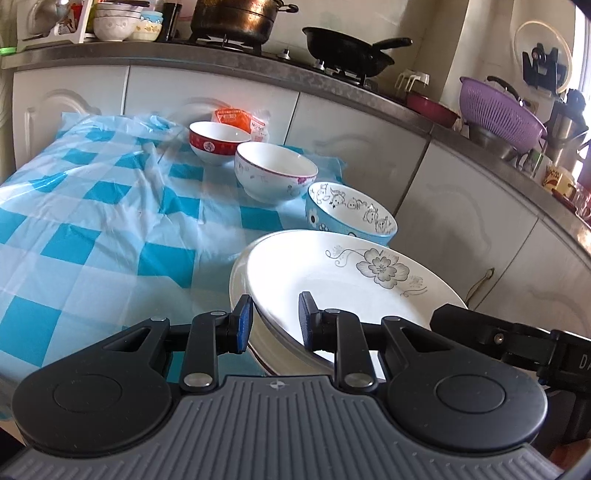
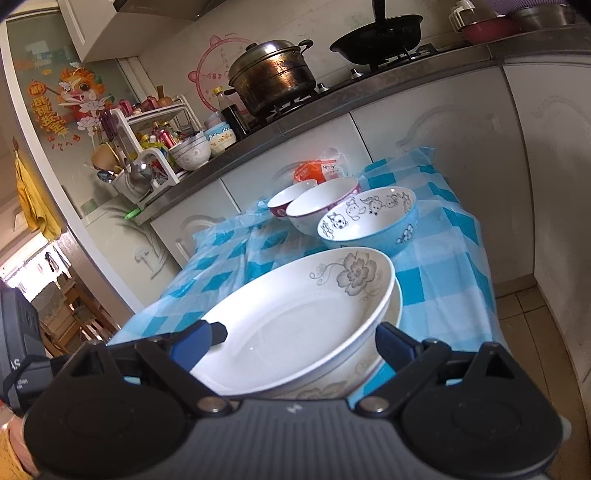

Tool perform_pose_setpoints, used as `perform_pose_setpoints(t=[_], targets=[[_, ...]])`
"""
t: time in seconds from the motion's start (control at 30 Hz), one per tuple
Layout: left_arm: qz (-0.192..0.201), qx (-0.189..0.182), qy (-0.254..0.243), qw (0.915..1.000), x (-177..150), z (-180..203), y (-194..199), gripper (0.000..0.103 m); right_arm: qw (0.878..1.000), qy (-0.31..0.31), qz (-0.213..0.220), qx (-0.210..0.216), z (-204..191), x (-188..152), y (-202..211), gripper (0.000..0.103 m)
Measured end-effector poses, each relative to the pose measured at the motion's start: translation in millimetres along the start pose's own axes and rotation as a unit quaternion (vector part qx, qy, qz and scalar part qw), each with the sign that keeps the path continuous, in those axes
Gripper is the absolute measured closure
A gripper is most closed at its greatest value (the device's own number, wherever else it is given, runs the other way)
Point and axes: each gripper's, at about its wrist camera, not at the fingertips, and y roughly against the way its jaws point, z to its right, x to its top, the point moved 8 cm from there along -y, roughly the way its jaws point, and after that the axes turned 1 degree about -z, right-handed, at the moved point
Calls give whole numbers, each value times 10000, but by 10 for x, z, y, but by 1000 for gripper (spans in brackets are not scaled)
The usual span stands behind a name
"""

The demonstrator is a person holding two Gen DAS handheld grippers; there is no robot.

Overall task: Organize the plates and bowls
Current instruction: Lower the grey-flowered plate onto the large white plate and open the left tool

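Observation:
Two white plates with grey flower prints are stacked at the near right of the checked table. My left gripper (image 1: 275, 319) is shut on the near rim of the top plate (image 1: 332, 291), one blue pad above the rim and one below. The lower plate (image 1: 238, 273) shows under it. My right gripper (image 2: 299, 338) is open, its fingers spread to either side of the near edge of the top plate (image 2: 295, 306) and the lower plate (image 2: 332, 386). Behind stand a blue cartoon bowl (image 1: 351, 216) (image 2: 373, 221), a white bowl (image 1: 275, 171) (image 2: 317, 210) and a red bowl (image 1: 218, 142) (image 2: 284, 203).
A blue-and-white plastic cloth (image 1: 92, 221) covers the table, its left half bare. An orange packet (image 1: 232, 118) lies behind the bowls. The kitchen counter (image 1: 184, 55) beyond holds a pot (image 1: 236, 18), a black wok (image 1: 347, 51), a purple colander (image 1: 498, 110) and stacked bowls (image 1: 114, 22).

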Motion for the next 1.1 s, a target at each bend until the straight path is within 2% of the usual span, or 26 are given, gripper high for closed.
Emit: perform_pose_setpoints(t=[0.63,0.93,1.1], targets=[[44,121,-179,9998,-27,33,-49,78,9999,91,-62,-125,93,-87,-69,8],[122,158,-251,9995,-13,46,-64,78,9989,385,-79,-268,51,-114,-108,7],[187,296,-299,9989,7,1,-84,74,9983,472,-74,-332,63,-118,-117,7]])
